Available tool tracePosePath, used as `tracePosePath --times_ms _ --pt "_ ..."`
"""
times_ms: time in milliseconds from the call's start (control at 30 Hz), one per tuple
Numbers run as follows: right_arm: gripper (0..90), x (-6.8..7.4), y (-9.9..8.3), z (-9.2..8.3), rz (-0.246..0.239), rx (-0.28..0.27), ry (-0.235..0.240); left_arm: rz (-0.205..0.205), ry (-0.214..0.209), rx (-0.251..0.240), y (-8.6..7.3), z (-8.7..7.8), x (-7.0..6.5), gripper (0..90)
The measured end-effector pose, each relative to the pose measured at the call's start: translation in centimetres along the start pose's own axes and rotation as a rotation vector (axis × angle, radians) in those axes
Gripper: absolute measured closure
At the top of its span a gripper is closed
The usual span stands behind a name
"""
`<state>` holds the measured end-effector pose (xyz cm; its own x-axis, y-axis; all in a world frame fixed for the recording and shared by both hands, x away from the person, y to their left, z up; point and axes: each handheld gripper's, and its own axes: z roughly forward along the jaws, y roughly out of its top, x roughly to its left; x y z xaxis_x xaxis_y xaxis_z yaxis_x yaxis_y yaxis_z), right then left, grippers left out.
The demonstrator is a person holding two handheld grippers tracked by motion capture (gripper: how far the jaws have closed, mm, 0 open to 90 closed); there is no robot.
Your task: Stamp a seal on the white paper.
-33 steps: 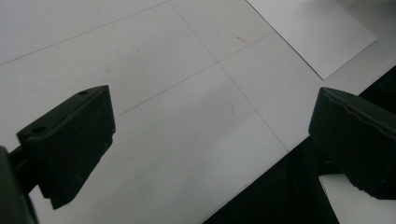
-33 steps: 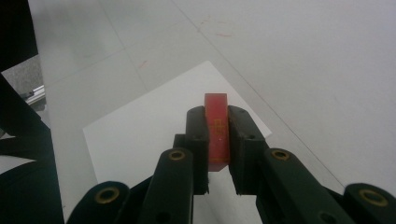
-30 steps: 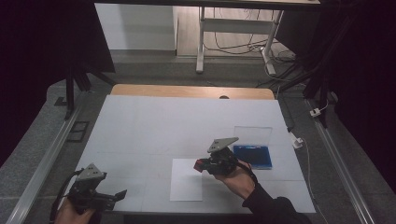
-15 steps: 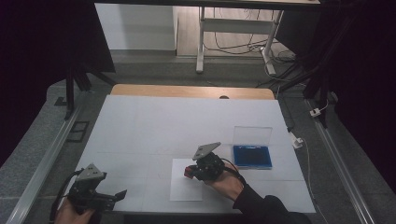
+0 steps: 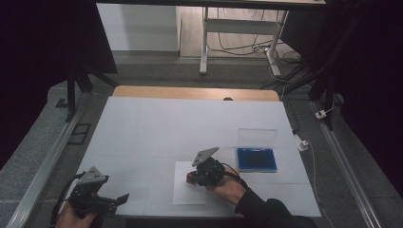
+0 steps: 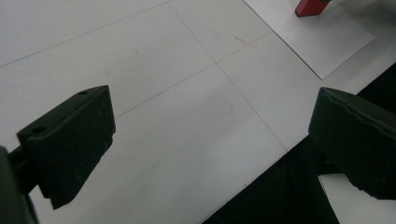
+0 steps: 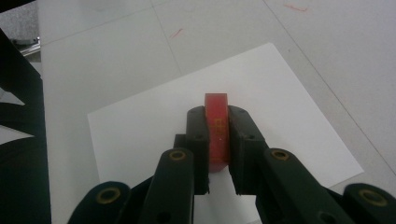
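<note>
Over the paper sheet (image 7: 224, 126), the right gripper (image 7: 218, 140) clamps a red block (image 7: 216, 128); a tilt could smudge the print; left gripper (image 6: 210, 140) jaws gape empty

White table (image 5: 190, 123), marked with faint grid lines. Along its far edge, a wooden strip (image 5: 190, 92) with a small dark spot (image 5: 228, 99) on it. Left of the table, a grey rail (image 5: 47, 161); right of it, another rail (image 5: 347, 161). Just off the table's right edge, a white plug (image 5: 301, 142) with a thin cord. Beyond the far edge, a white frame (image 5: 204, 42) and loose cables (image 5: 237, 45) on the floor. On the table top, short red marks (image 7: 176, 32).
</note>
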<state>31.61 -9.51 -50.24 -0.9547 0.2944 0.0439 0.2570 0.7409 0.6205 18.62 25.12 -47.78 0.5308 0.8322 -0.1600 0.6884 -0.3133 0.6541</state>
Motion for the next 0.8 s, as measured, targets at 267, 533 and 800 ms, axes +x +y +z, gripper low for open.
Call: tracePosePath --times_ms 267,533,800 --pt "80.3 0.5 0.3 0.1 -0.004 0.018 -0.019 -0.002 0.002 0.004 0.0 0.0 0.0 0.9" --pt "80.4 1.3 0.6 0.2 -0.053 0.044 -0.065 0.001 0.001 0.007 0.1 0.1 0.0 0.9" --pt "80.4 0.3 0.3 0.2 0.024 0.027 -0.015 0.001 0.001 0.008 0.1 0.1 0.0 0.9"
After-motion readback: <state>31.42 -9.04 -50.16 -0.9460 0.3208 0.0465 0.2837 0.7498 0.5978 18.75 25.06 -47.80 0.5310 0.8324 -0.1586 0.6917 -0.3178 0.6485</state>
